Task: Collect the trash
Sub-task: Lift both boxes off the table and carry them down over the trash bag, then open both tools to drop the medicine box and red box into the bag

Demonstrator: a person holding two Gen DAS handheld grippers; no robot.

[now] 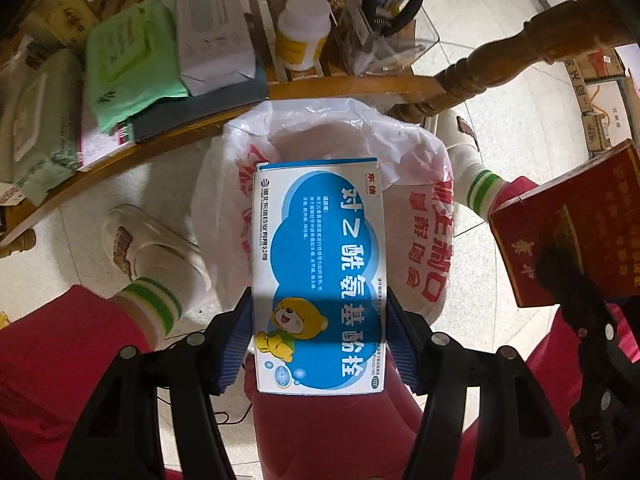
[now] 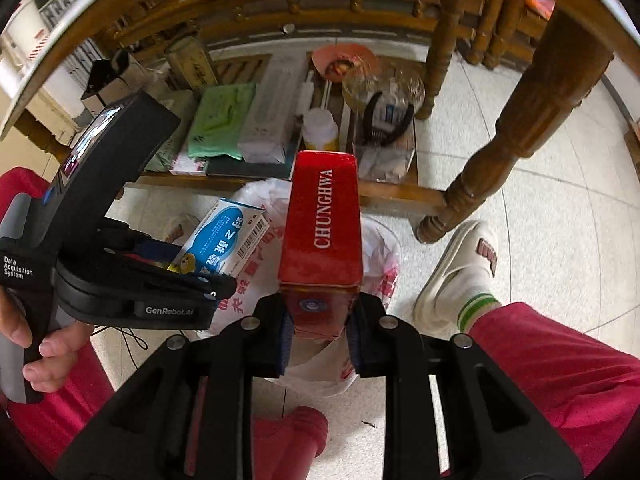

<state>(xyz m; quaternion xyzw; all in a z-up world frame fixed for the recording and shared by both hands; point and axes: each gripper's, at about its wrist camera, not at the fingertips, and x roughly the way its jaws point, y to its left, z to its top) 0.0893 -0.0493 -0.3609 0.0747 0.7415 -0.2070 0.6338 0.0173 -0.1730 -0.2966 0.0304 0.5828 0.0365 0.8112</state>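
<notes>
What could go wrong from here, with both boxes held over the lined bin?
1. The blue medicine box is long; dropped flat, it may bridge the crumpled white bag lining the bin rather than fall in.
2. The red cigarette box hangs near the bag's edge, so it could land on the floor.
3. Both grippers crowd one opening and may bump.

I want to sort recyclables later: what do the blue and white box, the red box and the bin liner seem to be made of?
Blue and white box: printed paperboard, matte to satin; crisp folded edges.
Red box: probably glossy coated card; it shows highlights.
Bin liner: thin translucent white plastic film with red print; it crinkles and shines.
</notes>
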